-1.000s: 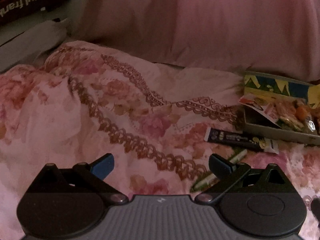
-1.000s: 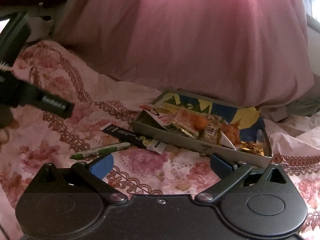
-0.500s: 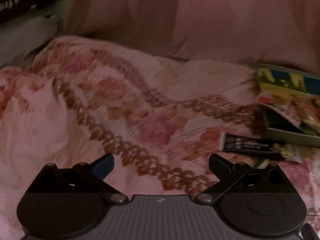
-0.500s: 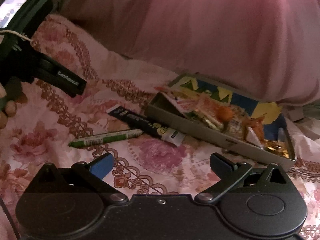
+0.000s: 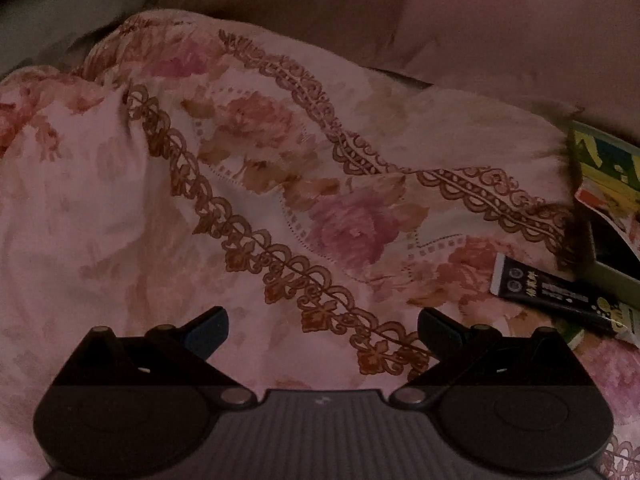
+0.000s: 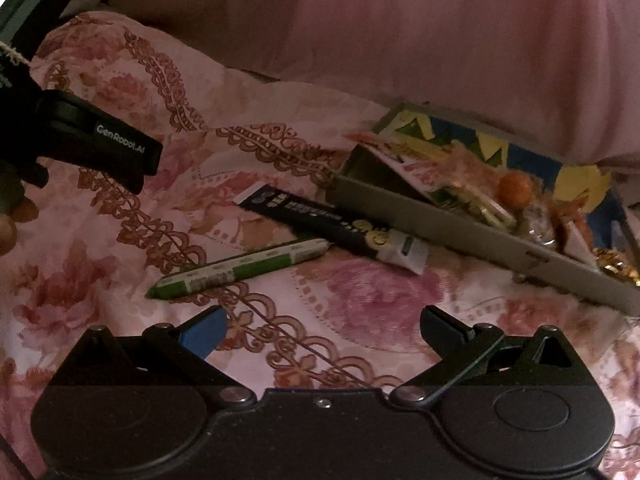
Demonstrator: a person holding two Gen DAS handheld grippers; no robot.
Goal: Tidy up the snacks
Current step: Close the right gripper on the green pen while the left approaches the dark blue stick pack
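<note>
A floral quilt [image 6: 248,184], pale pink with brown lace-pattern bands, lies rumpled across the bed, soft folds rising at the left. On it sits a shallow grey tray [image 6: 460,236], rectangular and hard-edged, crowded with crinkly snack packets [image 6: 472,188] and one round orange piece; its far end is cut off. Just beside the tray's near wall lies a flat black sachet [image 6: 320,220] with a white end, and touching that a slim green-and-white stick [image 6: 240,266], tube-shaped with pinched tips.

The right claw [image 6: 322,330] hovers low over the quilt, its blue-padded fingers spread wide, empty, near the stick. The left claw [image 5: 322,330] is likewise wide apart and empty above bare quilt, with the sachet at its right. The sachet's print is too blurred to read. A smooth pink cloth [image 6: 440,40] fills the background.
</note>
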